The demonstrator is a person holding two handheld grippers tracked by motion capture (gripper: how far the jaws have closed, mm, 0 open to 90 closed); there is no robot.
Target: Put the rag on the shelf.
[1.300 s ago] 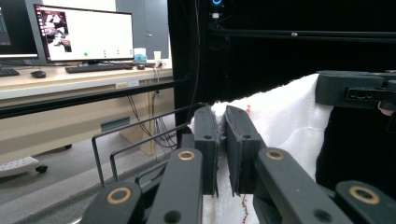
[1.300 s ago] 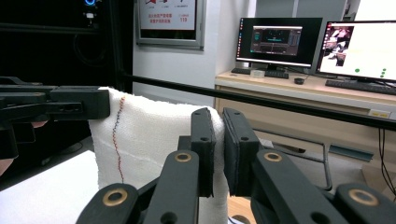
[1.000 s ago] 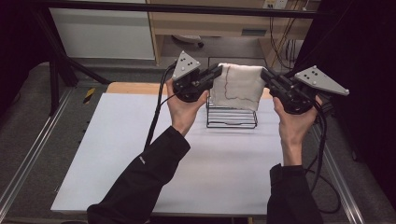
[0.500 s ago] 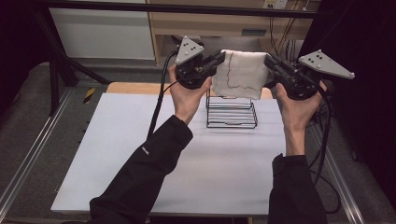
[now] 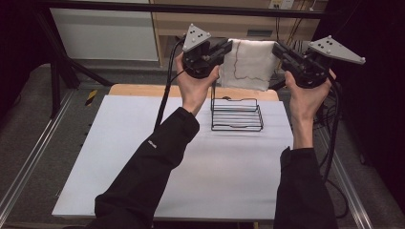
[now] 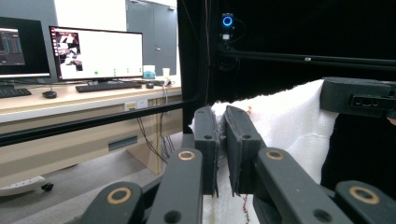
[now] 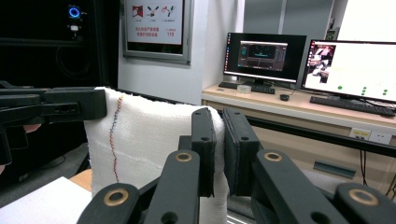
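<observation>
White knitted cloth with a thin red-and-yellow stitched line [image 5: 250, 64]: I hold it stretched in the air between the two grippers, above the far edge of the table and above the black wire basket [image 5: 237, 114].

Left gripper [image 5: 228, 46]: I see its jaws closed down to a narrow slit on the cloth's upper left corner. In the left gripper view [image 6: 222, 140] the white fabric sits pinched between the two black pads and spreads away to the right, where the other gripper's jaw [image 6: 359, 95] clamps the opposite corner.

Right gripper [image 5: 278, 49]: its jaws are likewise nearly closed, gripping the upper right corner. In the right gripper view [image 7: 219, 140] the cloth [image 7: 149, 144] hangs from the pads, its stitched line running down the left part of the fabric, and the left gripper's jaw [image 7: 65, 107] holds the far corner.

Each gripper carries a grey three-cornered plate on top and a black cable trailing down. Both of my operator's hands wear black sleeves, forearms raised from the near side of the table.

The cloth hangs as a flat sheet, top edge taut, lower edge free and apart from the basket.

The wire basket stands upright on the white tabletop [image 5: 143, 157], near the far edge. A wooden strip [image 5: 143, 89] borders the table's far side.

Desks with lit monitors [image 7: 348, 65] and keyboards stand in the background.
</observation>
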